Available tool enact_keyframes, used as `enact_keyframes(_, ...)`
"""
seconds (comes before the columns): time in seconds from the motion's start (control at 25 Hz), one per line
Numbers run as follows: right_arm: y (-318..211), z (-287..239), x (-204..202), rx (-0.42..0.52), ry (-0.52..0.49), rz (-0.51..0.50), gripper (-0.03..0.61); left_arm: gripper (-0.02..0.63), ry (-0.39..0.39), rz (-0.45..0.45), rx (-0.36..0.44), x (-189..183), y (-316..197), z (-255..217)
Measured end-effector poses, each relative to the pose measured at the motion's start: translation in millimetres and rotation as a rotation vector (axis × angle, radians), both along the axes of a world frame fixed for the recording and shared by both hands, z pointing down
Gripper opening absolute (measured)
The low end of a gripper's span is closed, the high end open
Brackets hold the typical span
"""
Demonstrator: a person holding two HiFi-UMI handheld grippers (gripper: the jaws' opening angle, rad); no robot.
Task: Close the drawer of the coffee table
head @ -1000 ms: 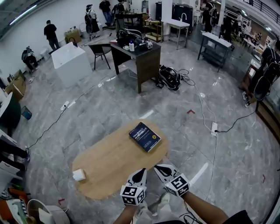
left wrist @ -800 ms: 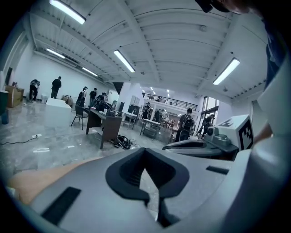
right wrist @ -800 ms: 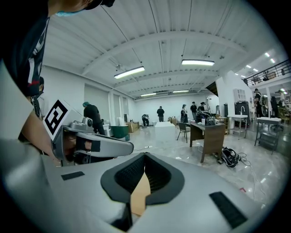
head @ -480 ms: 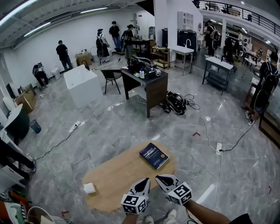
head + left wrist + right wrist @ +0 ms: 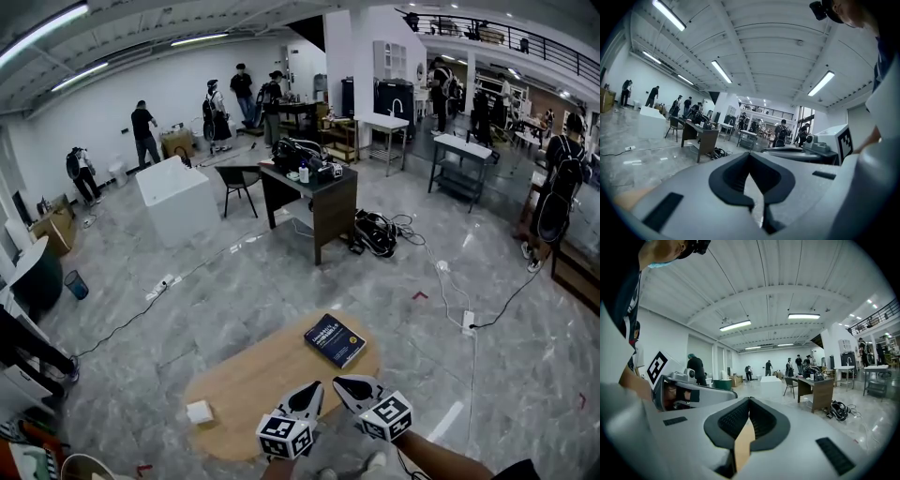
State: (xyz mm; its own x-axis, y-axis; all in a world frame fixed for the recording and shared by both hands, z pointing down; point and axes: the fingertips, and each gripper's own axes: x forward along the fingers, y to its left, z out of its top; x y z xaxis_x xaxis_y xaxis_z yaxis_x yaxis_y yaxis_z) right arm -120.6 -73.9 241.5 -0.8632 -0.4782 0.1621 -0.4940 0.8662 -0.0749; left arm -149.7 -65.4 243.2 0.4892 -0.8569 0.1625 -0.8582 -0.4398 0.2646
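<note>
The oval wooden coffee table [image 5: 262,384] lies just ahead of both my grippers, its surface stretching away to the front left. I can't make out its drawer in any view. A dark blue book [image 5: 335,340] lies flat on the surface, just ahead of my right gripper [image 5: 342,384]. That one and my left gripper [image 5: 312,386] hang side by side at the near edge, each with jaws pressed together on nothing. A small white box [image 5: 199,412] sits well left of the left gripper.

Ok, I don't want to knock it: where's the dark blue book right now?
In the head view, the book lies flat at the far right end of the coffee table, beyond the right gripper.
</note>
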Motion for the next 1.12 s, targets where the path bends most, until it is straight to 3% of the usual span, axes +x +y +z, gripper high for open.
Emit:
enact_keyframes(0.52, -0.6, -42.3, 0.0, 0.067, -0.046, -0.024, 0.018, 0.0, -0.05, -0.016, 0.091, 2.4, 11.2, -36.1)
enact_keyframes(1.12, 17.6, -101.3, 70.2, 0.129, -0.052, -0.066, 0.018, 0.0, -0.072, -0.071, 0.177, 72.9, 40.0, -100.8)
